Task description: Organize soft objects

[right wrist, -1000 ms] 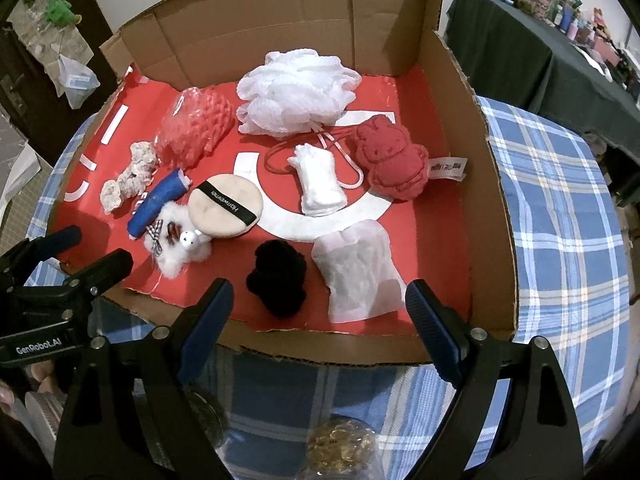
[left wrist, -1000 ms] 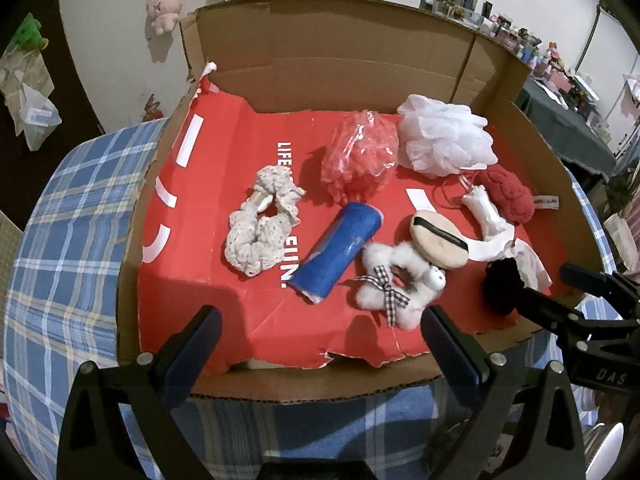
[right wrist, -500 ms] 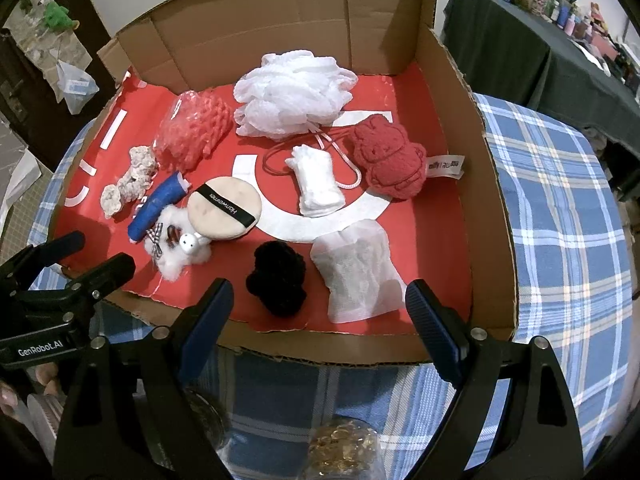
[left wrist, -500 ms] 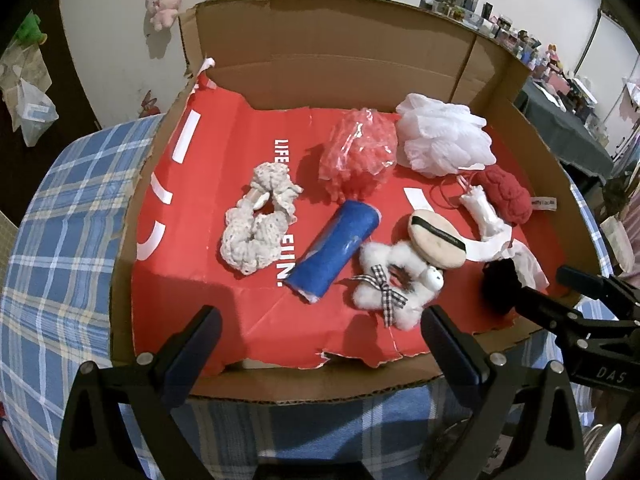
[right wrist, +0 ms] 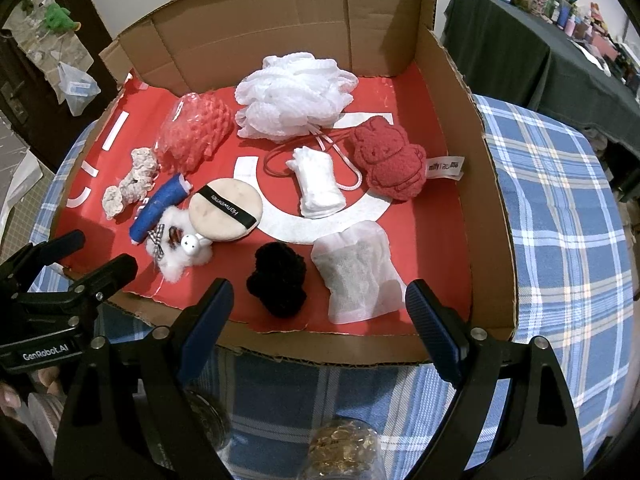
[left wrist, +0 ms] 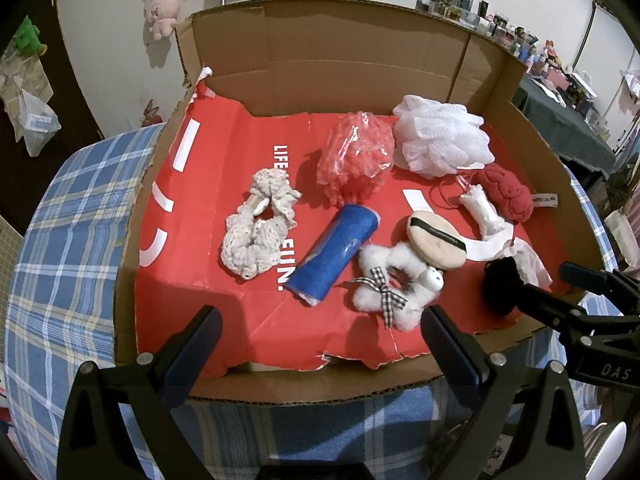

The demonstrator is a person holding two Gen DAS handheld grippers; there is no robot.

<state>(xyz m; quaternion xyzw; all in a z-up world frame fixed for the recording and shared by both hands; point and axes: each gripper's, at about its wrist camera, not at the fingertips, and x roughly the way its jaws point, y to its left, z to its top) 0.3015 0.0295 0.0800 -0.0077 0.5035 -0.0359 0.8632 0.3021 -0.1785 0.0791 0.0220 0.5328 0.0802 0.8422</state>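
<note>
Cardboard box [right wrist: 472, 184] of soft objects, both grippers apparently empty, jaws wide

box [right wrist: 492, 216]: I'm seeing matt, rough brown cardboard
liner [left wrist: 224, 312]: creased red paper
loofah [right wrist: 292, 96]: white mesh
worktop [right wrist: 560, 216]: checked cloth

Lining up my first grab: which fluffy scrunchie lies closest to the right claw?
The black scrunchie, by the box's near edge just ahead of the open right claw; the white bow-tied and cream lace ones lie further left.
</note>
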